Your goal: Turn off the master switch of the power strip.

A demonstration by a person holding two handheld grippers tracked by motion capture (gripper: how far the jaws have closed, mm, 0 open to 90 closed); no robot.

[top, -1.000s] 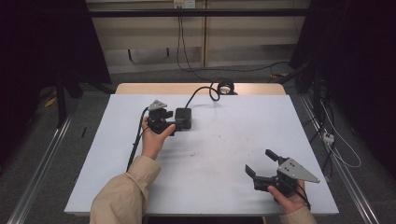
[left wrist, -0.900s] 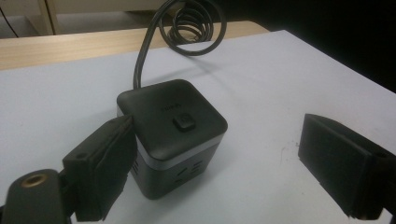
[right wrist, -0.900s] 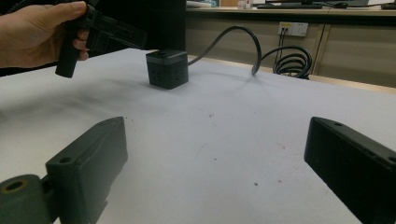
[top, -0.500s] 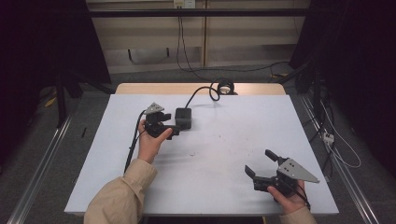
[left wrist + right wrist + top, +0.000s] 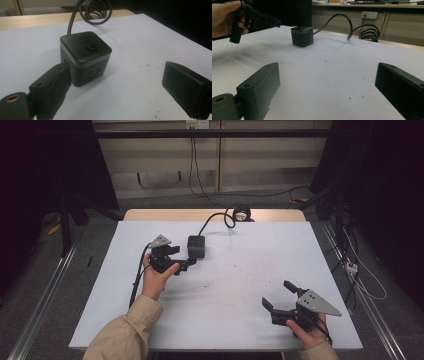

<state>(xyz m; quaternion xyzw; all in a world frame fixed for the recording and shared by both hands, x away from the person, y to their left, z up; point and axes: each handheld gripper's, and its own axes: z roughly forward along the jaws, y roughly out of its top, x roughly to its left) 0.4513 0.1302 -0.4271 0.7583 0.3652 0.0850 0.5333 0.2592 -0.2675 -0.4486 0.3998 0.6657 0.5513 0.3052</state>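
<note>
- White counter (image 5: 225,320) near edge first — the right tool (image 5: 281,301) hovers by the near right corner, jaws wide, holding nothing.
- Toward the far edge, the left tool (image 5: 186,265) is spread wide, one jaw touching or nearly touching the black power cube (image 5: 85,56).
- Likely risk — that off-centre jaw shoves the cube sideways.
- Its coiled cable (image 5: 239,213) at the far edge could tug back.

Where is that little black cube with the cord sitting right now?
In the high view the black cube sits on the white table, left of centre toward the far edge, just beyond the left hand-held gripper; its cord runs back to a coil.
</note>
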